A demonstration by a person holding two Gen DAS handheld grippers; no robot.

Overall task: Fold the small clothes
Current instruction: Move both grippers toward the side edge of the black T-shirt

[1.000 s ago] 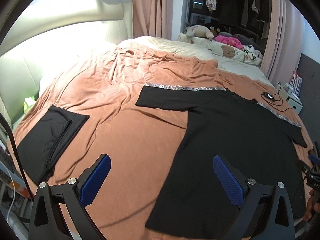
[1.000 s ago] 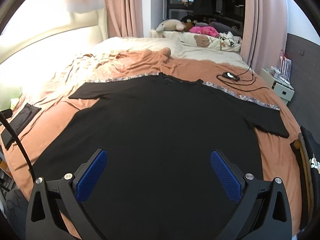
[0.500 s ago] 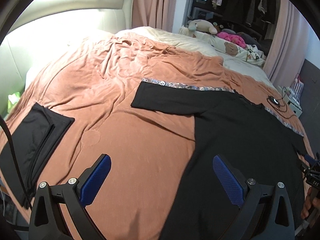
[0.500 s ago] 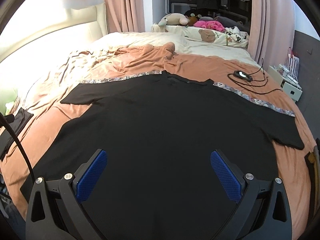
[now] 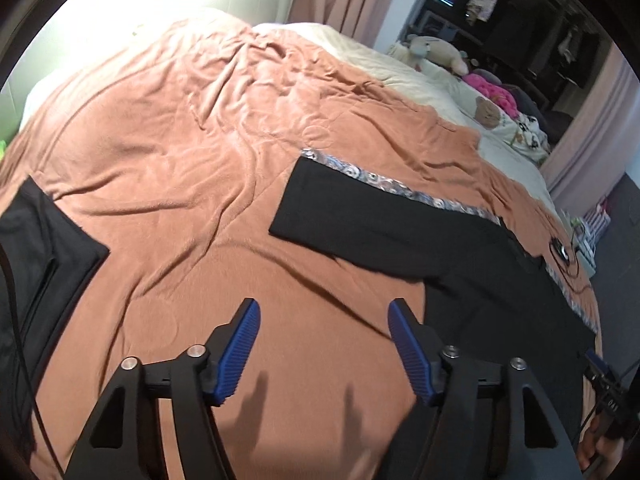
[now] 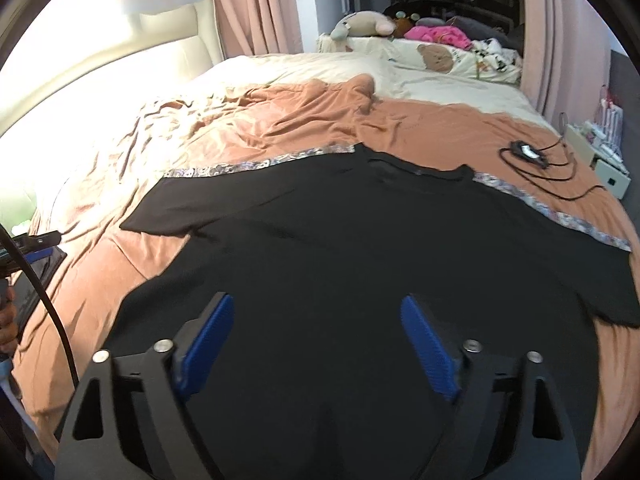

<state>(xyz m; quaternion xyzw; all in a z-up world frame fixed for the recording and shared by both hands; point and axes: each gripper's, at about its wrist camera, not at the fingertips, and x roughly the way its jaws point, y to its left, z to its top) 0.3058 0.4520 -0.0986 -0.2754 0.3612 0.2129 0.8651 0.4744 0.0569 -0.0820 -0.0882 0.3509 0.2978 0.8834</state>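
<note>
**Inspector:** Where is the garment?

**Observer:** A black T-shirt (image 6: 360, 248) lies flat and spread out on the blanket (image 5: 192, 152) that covers the bed. Its collar points toward the far end of the bed, and both sleeves are laid out to the sides. The top edge of the shirt runs along the blanket's patterned trim (image 6: 256, 166).

**Inspector:** Left gripper?

**Observer:** The left gripper (image 5: 324, 346) hangs over bare blanket just beside the T-shirt's side edge, below its near sleeve. Its jaws have just been closing but are spread apart, with nothing between them. The right pad sits close to the shirt's edge; I cannot tell whether it touches.

**Inspector:** Right gripper?

**Observer:** The right gripper (image 6: 316, 344) is over the T-shirt's lower body, roughly on its centre line. Its jaws have likewise just been closing and stand wide apart, with cloth showing below them but no fold pinched.

**Inspector:** Anything else near the T-shirt?

**Observer:** A second black garment (image 5: 44, 248), folded, lies on the blanket well to the left of the T-shirt. A small device with a black cable (image 6: 528, 152) rests on the blanket just beyond the T-shirt's right shoulder. Plush toys (image 6: 360, 24) sit well beyond the collar, at the far end of the bed.
</note>
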